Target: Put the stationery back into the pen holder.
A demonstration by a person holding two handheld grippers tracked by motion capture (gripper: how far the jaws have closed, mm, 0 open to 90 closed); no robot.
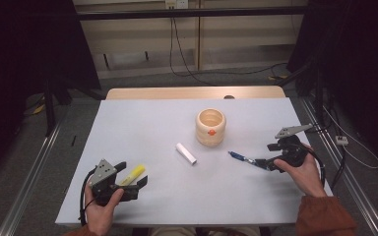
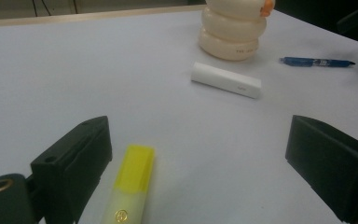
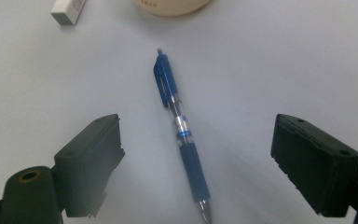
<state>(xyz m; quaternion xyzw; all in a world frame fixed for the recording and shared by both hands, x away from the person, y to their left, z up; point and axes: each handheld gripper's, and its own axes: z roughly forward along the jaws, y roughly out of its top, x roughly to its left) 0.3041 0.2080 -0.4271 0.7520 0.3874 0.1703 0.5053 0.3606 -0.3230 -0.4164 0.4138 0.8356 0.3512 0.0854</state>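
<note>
A yellow highlighter [image 1: 132,174] [image 2: 129,186] lies on the white table near its front left, between the wide-apart jaws of my left gripper [image 1: 134,176] [image 2: 200,163], close to the left jaw and untouched. At the right, a blue pen [image 1: 243,158] [image 3: 182,126] lies flat between the jaws of my right gripper [image 1: 267,156] [image 3: 196,149], whose pads stand clear of it on both sides. A white eraser [image 1: 186,153] [image 2: 226,80] [image 3: 68,10] lies mid-table. Behind it stands a cream ringed cup [image 1: 210,127] [image 2: 233,28] with an orange spot.
The table top [image 1: 142,123] ends close to both hands at the front edge. Beyond the far edge runs a wooden strip [image 1: 192,92], then floor with cables. Metal rails [image 1: 29,177] flank the table left and right.
</note>
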